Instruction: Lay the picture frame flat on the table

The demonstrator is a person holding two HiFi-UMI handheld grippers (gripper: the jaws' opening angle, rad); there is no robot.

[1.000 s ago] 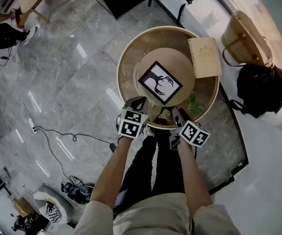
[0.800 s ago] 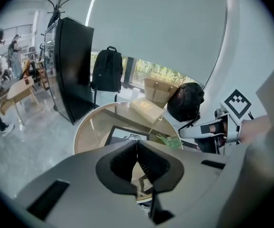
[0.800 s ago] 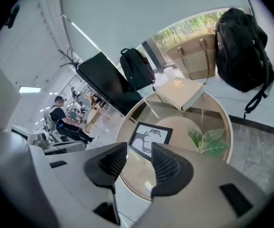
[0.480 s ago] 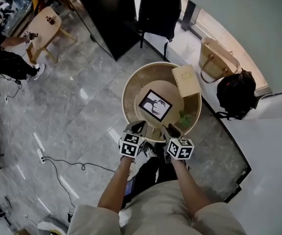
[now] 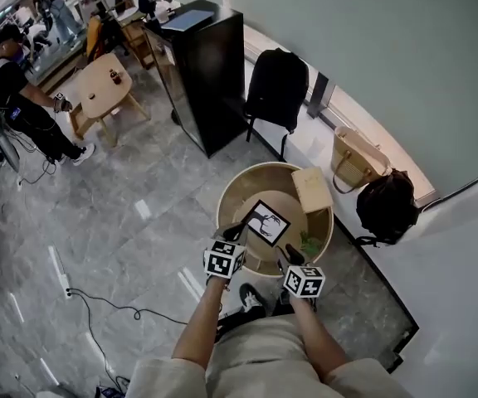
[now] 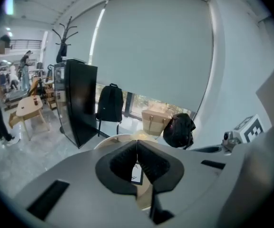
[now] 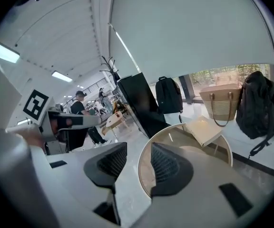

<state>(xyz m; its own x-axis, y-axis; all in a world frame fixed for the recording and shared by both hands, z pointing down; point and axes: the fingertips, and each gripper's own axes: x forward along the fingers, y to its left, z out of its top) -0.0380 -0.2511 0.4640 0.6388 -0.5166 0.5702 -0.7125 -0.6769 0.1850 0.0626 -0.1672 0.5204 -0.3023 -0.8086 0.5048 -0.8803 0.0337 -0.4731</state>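
Observation:
The black picture frame (image 5: 265, 222), holding a black-and-white print, lies flat on the raised middle disc of the round wooden table (image 5: 232, 196). My left gripper (image 5: 233, 235) hovers at the table's near edge, close to the frame's left corner, its jaws shut with nothing between them. In the left gripper view the gripper (image 6: 137, 144) shows a sliver of the frame (image 6: 136, 173) below its closed pads. My right gripper (image 5: 292, 258) is at the near right of the table, apart from the frame. The right gripper (image 7: 138, 158) stands open, with the table's rim (image 7: 184, 127) beyond it.
A tan book (image 5: 311, 188) lies on the table's far right, and a small green plant (image 5: 309, 242) on its near right. A tan bag (image 5: 355, 160) and a black bag (image 5: 386, 206) stand on the floor beyond. A black cabinet (image 5: 202, 73) and a backpack (image 5: 276, 85) are behind the table.
The head view has pulled up and back, so the table looks smaller. Both grippers stay at the table's near edge; the frame lies flat throughout.

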